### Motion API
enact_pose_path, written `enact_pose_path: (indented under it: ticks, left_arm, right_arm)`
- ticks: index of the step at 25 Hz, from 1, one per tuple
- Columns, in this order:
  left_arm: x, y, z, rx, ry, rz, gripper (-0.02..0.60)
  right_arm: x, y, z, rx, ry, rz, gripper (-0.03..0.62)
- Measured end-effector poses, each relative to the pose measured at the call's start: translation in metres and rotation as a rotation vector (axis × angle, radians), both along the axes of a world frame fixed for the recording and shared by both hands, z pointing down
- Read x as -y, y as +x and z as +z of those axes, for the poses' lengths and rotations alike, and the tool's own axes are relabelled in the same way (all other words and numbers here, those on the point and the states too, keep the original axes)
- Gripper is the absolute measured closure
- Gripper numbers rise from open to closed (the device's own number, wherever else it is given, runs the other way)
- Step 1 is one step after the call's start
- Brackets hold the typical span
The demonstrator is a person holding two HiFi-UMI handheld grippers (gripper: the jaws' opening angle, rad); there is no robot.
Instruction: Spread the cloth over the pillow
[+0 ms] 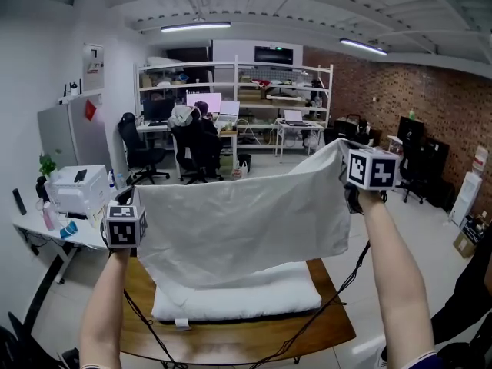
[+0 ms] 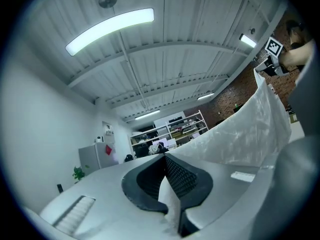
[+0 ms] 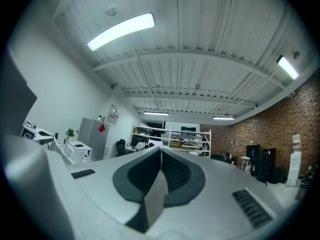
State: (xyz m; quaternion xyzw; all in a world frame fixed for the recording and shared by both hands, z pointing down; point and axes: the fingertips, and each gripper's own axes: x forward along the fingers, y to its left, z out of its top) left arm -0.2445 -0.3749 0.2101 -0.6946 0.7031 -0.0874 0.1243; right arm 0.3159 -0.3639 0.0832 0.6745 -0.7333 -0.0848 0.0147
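Starting at the left: item one? (Checker)

Item 1, left gripper. Jaws closed on one top corner of the cloth; its own view shows a white fold pinched between the dark pads. Held lower than its partner. (Clerk)

Item two? (Checker)

Item 2, cloth, white, one piece. Stretched in the air between the two grippers, with its top edge sloping up to the right. The body hangs in front of the table's far edge. Whether the lower hem touches the pillow cannot be told. (Clerk)

Beneath it? (Checker)

Item 3, pillow, white, lying flat on the wooden table. It runs from near the left edge towards the right edge. Bare wood shows along the near edge and at the near right corner. Near side of the pillow uncovered. (Clerk)

And on the right? (Checker)

Item 4, right gripper. Jaws clamped on the opposite top corner of the cloth; in its own view a strip of fabric stands between its pads. Held the higher of the two. (Clerk)

Backdrop? (Checker)

Item 5, refrigerator, against the left wall. Item 6, shelving, white, along the back of the room. Item 7, brick wall, on the right. (Clerk)
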Motion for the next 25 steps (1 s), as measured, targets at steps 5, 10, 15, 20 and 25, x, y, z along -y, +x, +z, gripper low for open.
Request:
enact_pose_path:
  ticks: [5,10,15,20,25]
  left_arm:
    - [0.008,-0.006,-0.047,0.052,0.029,-0.010,0.580]
    - [0.012,-0.025,-0.083,0.055,0.059,-0.028,0.580]
    - [0.016,-0.033,-0.092,0.070,0.070,-0.025,0.580]
    - [0.030,-0.044,-0.094,0.076,0.054,-0.017,0.580]
    - [0.041,-0.055,-0.095,0.063,0.048,-0.001,0.580]
  right_arm:
    - [-0.001,0.012,0.013,-0.003,-0.018,0.009,0.572]
    - [-0.001,0.008,0.021,-0.022,-0.029,0.003,0.572]
    - [0.009,0.012,0.036,-0.023,-0.065,0.014,0.572]
    - [0.020,0.002,0.039,-0.019,-0.070,0.029,0.572]
    - [0.024,-0.005,0.037,-0.027,-0.070,0.065,0.572]
